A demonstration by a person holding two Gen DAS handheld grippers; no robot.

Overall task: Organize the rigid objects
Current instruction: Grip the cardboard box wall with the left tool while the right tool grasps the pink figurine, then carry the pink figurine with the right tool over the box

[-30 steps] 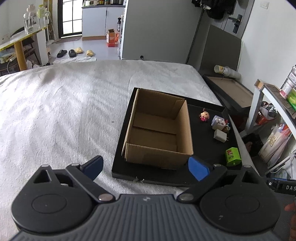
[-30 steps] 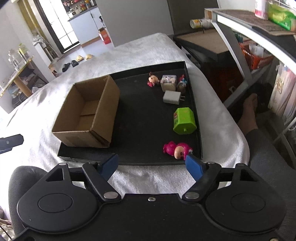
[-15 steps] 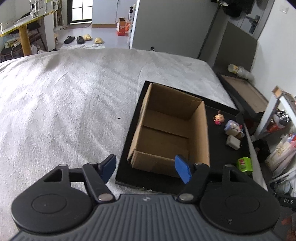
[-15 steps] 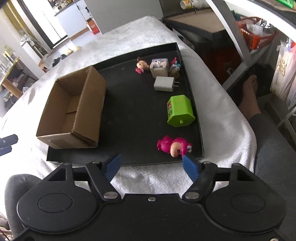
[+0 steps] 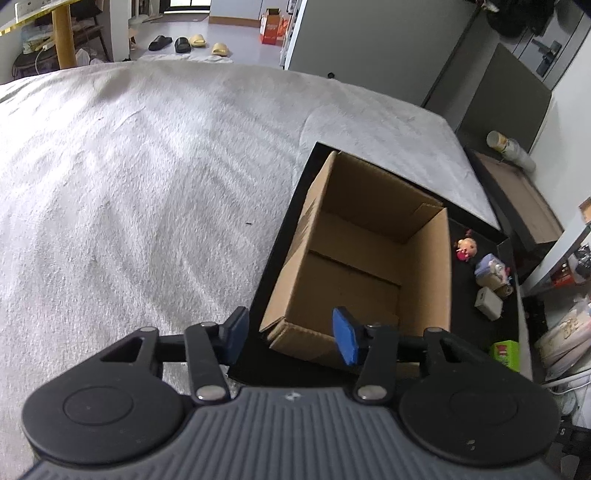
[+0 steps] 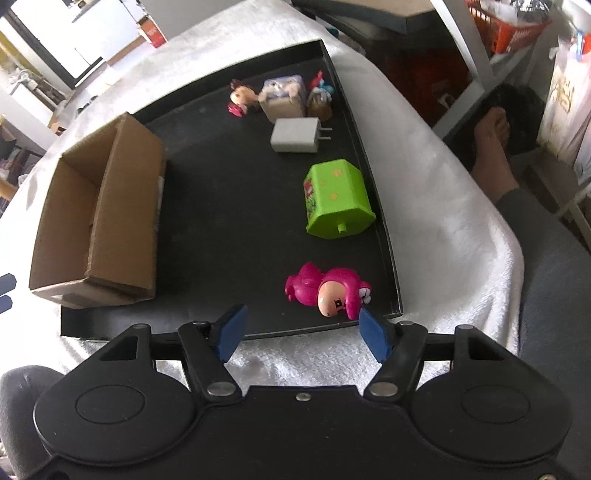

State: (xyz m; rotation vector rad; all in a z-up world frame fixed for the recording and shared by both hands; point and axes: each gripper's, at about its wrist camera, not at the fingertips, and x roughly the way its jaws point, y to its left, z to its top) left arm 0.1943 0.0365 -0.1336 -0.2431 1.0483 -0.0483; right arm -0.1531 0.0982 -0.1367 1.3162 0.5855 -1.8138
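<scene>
An open, empty cardboard box (image 5: 354,266) (image 6: 99,214) stands at the left end of a black tray (image 6: 229,192). On the tray's right side lie a pink figure (image 6: 328,288), a green block toy (image 6: 336,197) (image 5: 504,352), a white charger (image 6: 295,136) (image 5: 488,303), a small doll (image 6: 242,98) and a little printed box (image 6: 282,96). My left gripper (image 5: 291,338) hovers over the box's near left corner, its jaws closing with that corner seen between them, pads not pressing. My right gripper (image 6: 303,334) is open at the tray's near edge, the pink figure just ahead of its right finger.
The tray rests on a white blanket (image 5: 147,184) over a bed. A person's bare foot (image 6: 493,147) and grey trouser leg are to the right. A white shelf with an orange basket (image 6: 506,26) stands beyond the bed edge.
Both grippers have come down and nearer the tray. The left jaws have narrowed a lot over the box corner. The right jaws narrowed slightly and now sit close to the pink figure.
</scene>
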